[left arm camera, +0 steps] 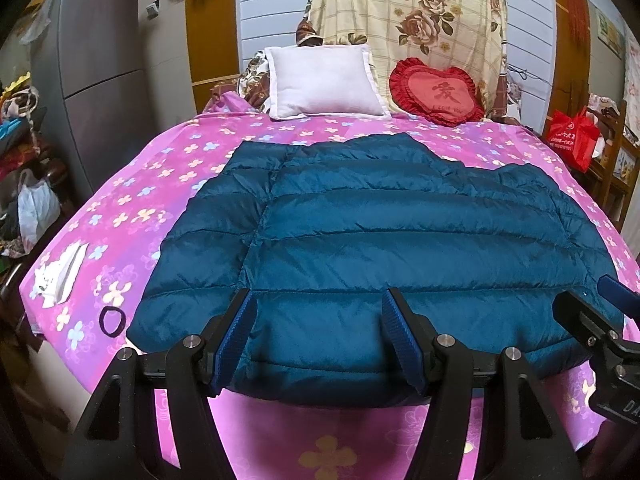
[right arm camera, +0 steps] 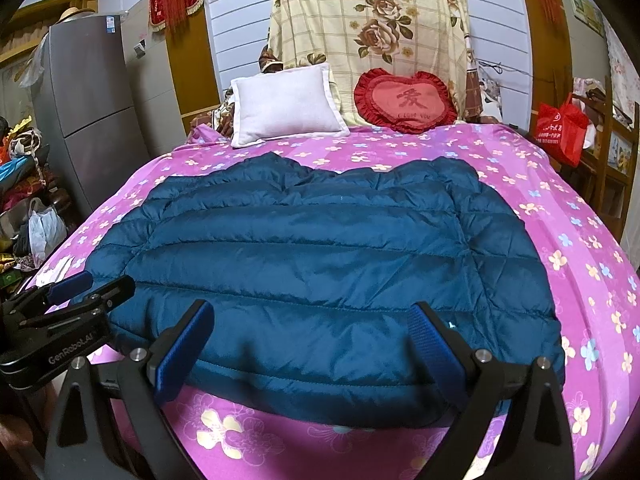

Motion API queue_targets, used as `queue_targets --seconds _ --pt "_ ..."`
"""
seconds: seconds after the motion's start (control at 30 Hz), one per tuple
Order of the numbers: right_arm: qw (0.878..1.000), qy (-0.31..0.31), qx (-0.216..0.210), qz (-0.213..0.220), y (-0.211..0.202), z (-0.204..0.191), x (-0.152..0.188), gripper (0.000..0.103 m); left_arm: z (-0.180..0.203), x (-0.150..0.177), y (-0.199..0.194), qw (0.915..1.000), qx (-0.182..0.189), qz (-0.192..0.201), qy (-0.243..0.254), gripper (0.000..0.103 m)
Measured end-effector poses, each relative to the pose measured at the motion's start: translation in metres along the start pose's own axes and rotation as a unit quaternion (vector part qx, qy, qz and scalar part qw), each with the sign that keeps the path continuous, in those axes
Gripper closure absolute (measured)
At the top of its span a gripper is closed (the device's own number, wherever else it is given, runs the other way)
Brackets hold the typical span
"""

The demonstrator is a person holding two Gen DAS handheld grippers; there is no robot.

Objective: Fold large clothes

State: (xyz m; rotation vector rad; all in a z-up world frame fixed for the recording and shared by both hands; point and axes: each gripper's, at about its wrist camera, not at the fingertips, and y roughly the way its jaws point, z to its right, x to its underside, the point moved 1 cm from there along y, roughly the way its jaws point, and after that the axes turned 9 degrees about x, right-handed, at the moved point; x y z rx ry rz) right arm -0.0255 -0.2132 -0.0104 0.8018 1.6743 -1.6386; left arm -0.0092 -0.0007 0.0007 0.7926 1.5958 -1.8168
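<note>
Teal puffer jacket (left arm camera: 360, 232) is spread flat mid-frame on the bed (left arm camera: 132, 200), both left gripper (left arm camera: 316, 340) and right gripper (right arm camera: 308, 344) held with fingers spread at its near hem; light, puffy, slick shell is expected, so hem corners are best pinched deep.

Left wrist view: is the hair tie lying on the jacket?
No, the hair tie lies on the pink sheet, just left of the jacket.
</note>
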Motion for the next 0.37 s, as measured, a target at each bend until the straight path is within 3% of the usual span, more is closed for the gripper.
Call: queue_targets --seconds 0.37 --pt "1.000 0.005 -0.004 -0.007 0.004 0.006 0.000 0.004 -0.012 -0.001 0.011 0.9995 0.020 -0.017 -0.018 0.057"
